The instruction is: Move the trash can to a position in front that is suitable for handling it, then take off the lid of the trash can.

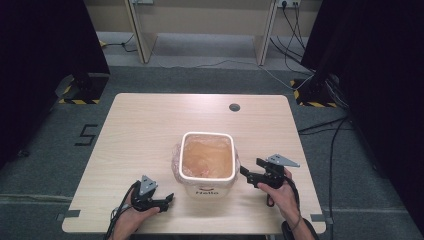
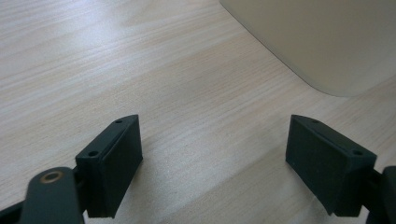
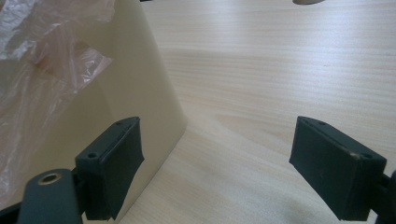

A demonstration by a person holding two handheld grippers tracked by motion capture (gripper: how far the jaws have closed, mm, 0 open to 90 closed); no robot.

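A cream square bin (image 1: 206,189) with "Hello" on its front stands on the wooden table (image 1: 145,125), lined with a clear plastic bag (image 1: 207,160) folded over the rim. My left gripper (image 1: 170,199) lies low at the bin's front left, apart from it. Its jaws are open over bare wood (image 2: 215,158), and the bin's corner (image 2: 317,42) is ahead to the right. My right gripper (image 1: 245,172) is open just beside the bin's right wall. In its own view (image 3: 217,163) the wall (image 3: 135,84) and the bag's overhang (image 3: 42,60) are at the left.
A round cable hole (image 1: 234,107) sits near the table's far edge. Black stands with striped bases (image 1: 80,92) (image 1: 312,92) flank the table on the floor, and cables (image 1: 320,127) run along the right side. A wooden desk (image 1: 200,25) is behind.
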